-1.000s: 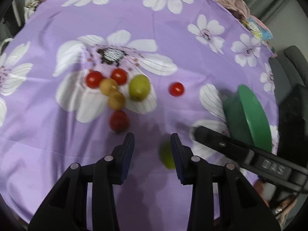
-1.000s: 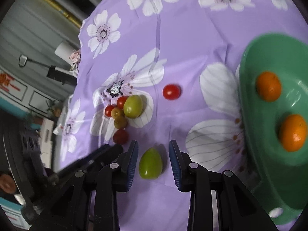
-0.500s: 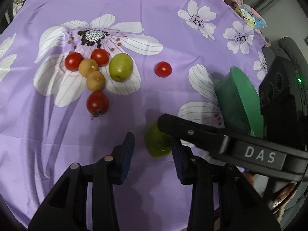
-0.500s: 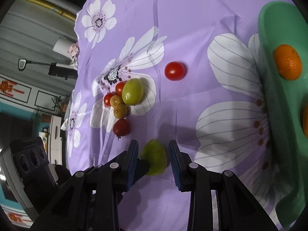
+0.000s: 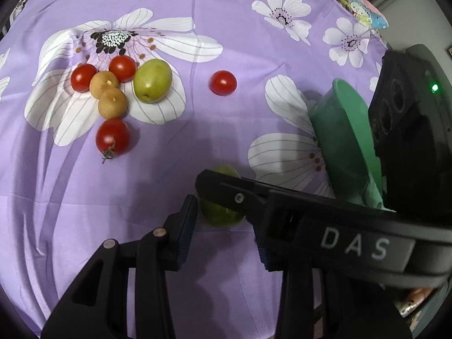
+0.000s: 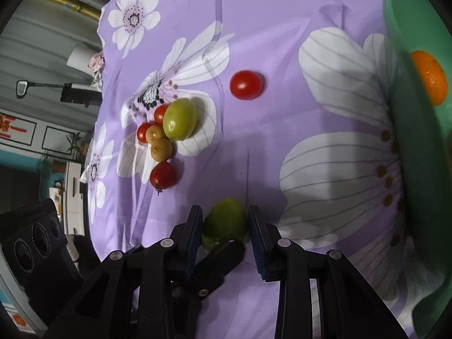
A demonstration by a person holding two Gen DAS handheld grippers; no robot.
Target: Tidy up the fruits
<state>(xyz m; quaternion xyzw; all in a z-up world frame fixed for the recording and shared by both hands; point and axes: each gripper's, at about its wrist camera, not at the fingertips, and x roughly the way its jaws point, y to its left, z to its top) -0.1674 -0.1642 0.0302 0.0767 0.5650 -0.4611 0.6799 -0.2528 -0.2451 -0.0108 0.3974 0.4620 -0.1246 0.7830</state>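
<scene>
A green fruit (image 6: pixel 224 223) lies on the purple flowered cloth between the blue pads of my right gripper (image 6: pixel 226 233), which is open around it. In the left wrist view the same fruit (image 5: pixel 220 214) sits between the fingers of my open left gripper (image 5: pixel 226 226), partly hidden by the right gripper's finger (image 5: pixel 254 197) crossing in front. A cluster of three red tomatoes, two tan fruits and a second green fruit (image 5: pixel 152 84) lies at the far left. A lone tomato (image 5: pixel 223 82) lies in the middle.
A green bowl (image 6: pixel 418 147) stands at the right and holds an orange (image 6: pixel 429 77); it shows edge-on in the left wrist view (image 5: pixel 344 141). The table edge and room furniture lie beyond the cloth at the left.
Both grippers have moved closer to the green fruit. It now sits between the right gripper's pads, and the right finger crosses the left wrist view over the fruit.
</scene>
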